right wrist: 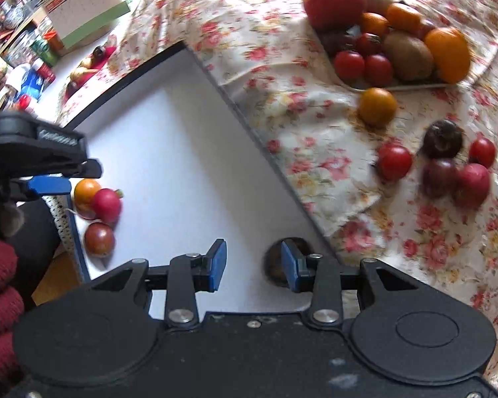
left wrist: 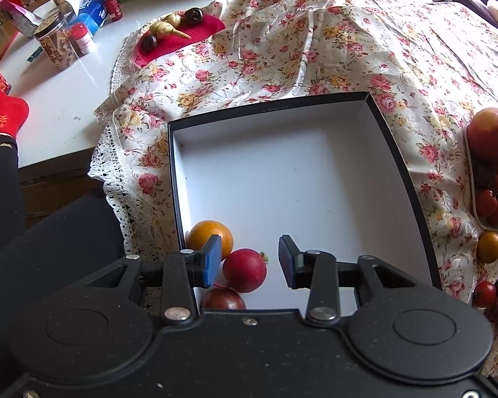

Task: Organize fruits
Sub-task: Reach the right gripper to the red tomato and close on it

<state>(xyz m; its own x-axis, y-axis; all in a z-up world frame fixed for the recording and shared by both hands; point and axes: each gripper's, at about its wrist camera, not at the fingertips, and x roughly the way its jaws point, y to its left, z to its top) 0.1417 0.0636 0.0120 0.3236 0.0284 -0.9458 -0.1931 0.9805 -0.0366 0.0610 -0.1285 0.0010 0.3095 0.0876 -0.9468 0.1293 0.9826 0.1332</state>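
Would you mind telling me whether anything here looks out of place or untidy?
Yes. Several small fruits lie loose on the floral cloth, outside both the tray and the box: an orange one and a cluster of red and dark ones. The cloth itself is rumpled.

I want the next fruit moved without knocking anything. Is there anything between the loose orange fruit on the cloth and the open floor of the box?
Only the box's dark side wall lies between the orange fruit and the white box floor; the fruit must be lifted over it. The cloth between them is bare, and the three fruits in the box sit at its far side.
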